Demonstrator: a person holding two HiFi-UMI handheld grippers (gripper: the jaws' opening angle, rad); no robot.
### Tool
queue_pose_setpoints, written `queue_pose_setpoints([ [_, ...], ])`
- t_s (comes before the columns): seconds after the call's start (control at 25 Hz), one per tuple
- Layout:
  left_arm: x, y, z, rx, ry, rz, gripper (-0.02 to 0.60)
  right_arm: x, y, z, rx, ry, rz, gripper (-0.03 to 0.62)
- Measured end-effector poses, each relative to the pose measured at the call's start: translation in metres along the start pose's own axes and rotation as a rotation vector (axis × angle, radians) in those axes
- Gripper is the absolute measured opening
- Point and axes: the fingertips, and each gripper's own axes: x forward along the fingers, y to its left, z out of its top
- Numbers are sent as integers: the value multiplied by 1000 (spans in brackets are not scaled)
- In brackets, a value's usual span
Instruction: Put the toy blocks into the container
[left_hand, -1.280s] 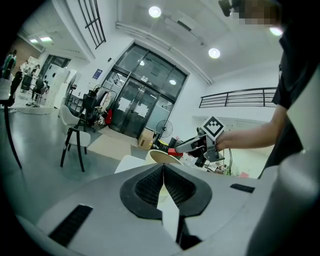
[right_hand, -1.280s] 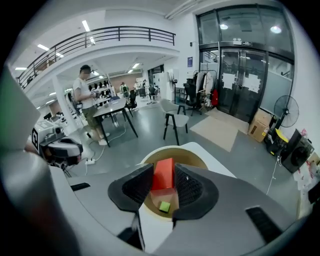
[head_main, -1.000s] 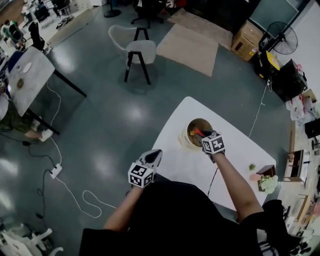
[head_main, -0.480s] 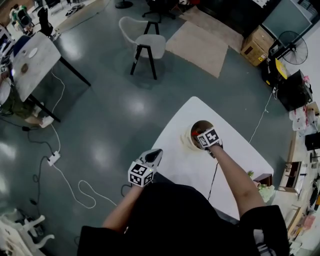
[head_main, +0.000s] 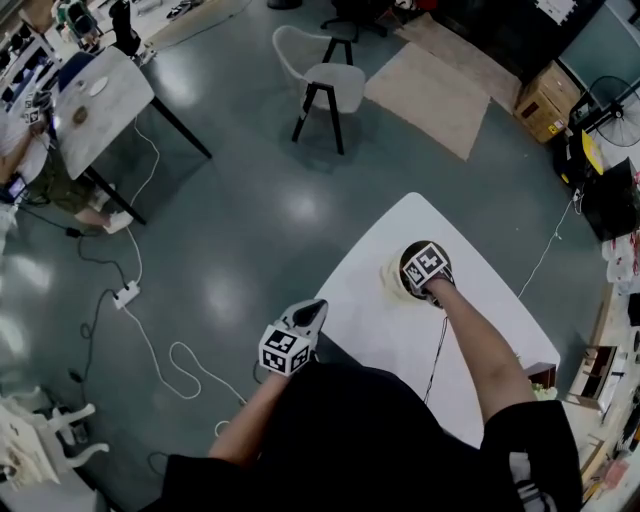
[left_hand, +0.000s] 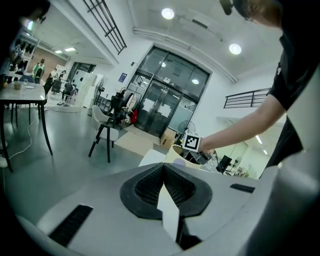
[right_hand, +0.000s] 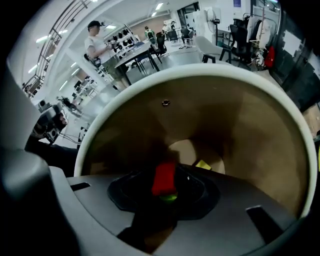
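Note:
A round cream container (head_main: 390, 278) stands on the white table (head_main: 365, 325). My right gripper (right_hand: 165, 189) points down into its mouth and is shut on a red block (right_hand: 164, 178), with a bit of green (right_hand: 169, 197) showing just under it. In the head view only its marker cube (head_main: 427, 265) shows over the container. A yellow block (right_hand: 203, 164) lies on the container's bottom. My left gripper (head_main: 312, 313) hovers at the table's near left edge, shut and holding nothing, aimed toward the container (left_hand: 173, 153).
A white chair (head_main: 335, 82) stands on the grey floor beyond the table. At the far left is a grey desk (head_main: 100, 100) with a person beside it. Cables and a power strip (head_main: 127, 295) lie on the floor. Cardboard sheets (head_main: 440, 85) lie at the back.
My right gripper has sunk and tipped downward, so the red block is now inside the container's mouth. The left gripper has shifted slightly and stays shut.

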Motion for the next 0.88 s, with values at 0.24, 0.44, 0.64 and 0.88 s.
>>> queue_pose_setpoints([
  [0.24,-9,-11,-4,12,-2,23,5,-1,3,5,-20,-44,-8,136],
  [0.44,-10,-28,-4,30,2,9,5,-21,1,9,-43,-114,-46,144],
  [0.64,-7,-46,-11,38,25,-14,5,-68,13,17,-36,-286,-43,143],
  [0.88,7,-80,-6,48,19,-66,5,-140,38,-9,16,-544,-33,140],
])
